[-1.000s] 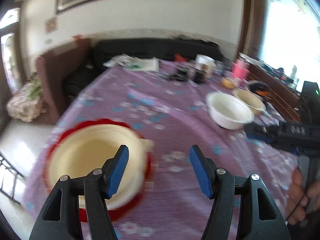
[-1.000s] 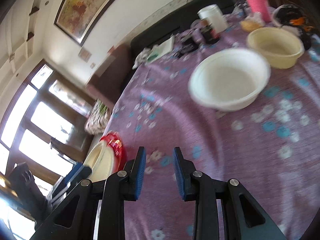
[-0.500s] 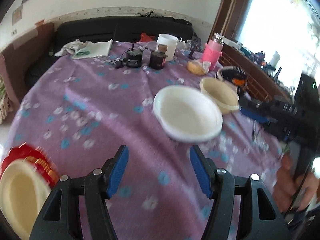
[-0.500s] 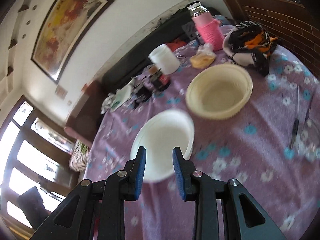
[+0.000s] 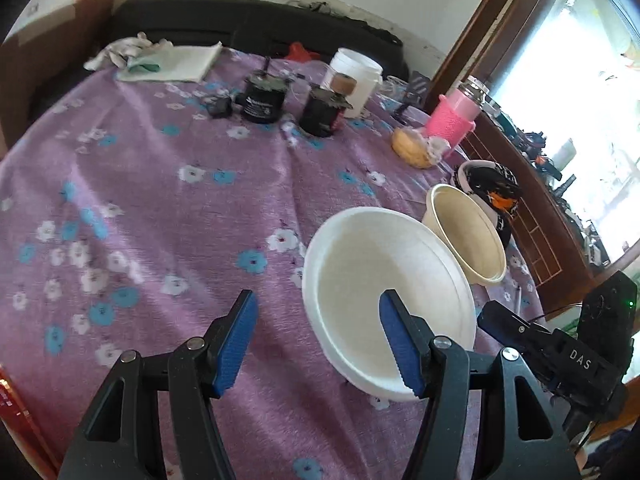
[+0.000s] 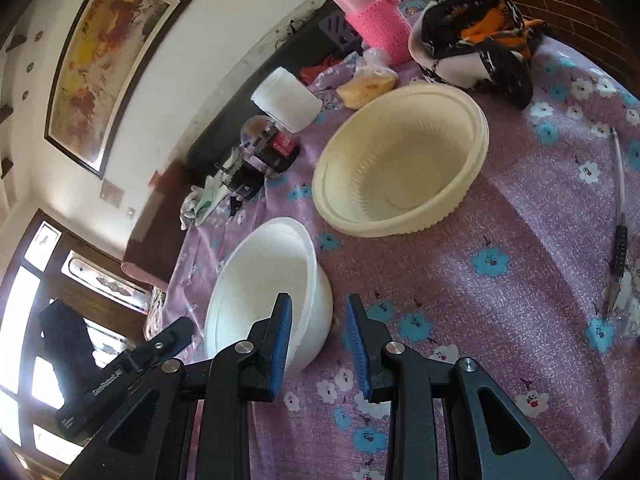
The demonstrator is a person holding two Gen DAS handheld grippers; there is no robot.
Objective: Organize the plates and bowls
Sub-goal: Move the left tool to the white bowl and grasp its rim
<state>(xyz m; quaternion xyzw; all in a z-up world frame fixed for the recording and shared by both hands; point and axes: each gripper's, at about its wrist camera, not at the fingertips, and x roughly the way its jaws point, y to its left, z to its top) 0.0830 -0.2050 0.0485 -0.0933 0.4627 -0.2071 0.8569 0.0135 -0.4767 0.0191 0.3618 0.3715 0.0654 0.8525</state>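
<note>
A white bowl (image 5: 384, 280) sits on the purple flowered tablecloth (image 5: 160, 208), with a cream ribbed bowl (image 5: 464, 236) just behind it. My left gripper (image 5: 320, 340) is open; its right finger hangs over the white bowl's near rim. My right gripper (image 6: 318, 344) is open, and its left finger stands over the near rim of the white bowl (image 6: 264, 280). The cream bowl (image 6: 400, 168) lies further back in the right wrist view. A red edge (image 5: 12, 408) shows at the far left of the left wrist view.
At the back stand a white tub (image 5: 356, 74), two black jars (image 5: 264, 96), a pink flask (image 5: 456, 120), a bun (image 5: 412, 148) and a black-and-orange cloth (image 6: 476, 36). A pen (image 6: 620, 240) lies at the right. Folded cloths (image 5: 168, 60) lie at the far left.
Both grippers have swung right, away from the cream bowl on the red plate, and closed in on the white bowl. The right gripper has opened wider.
</note>
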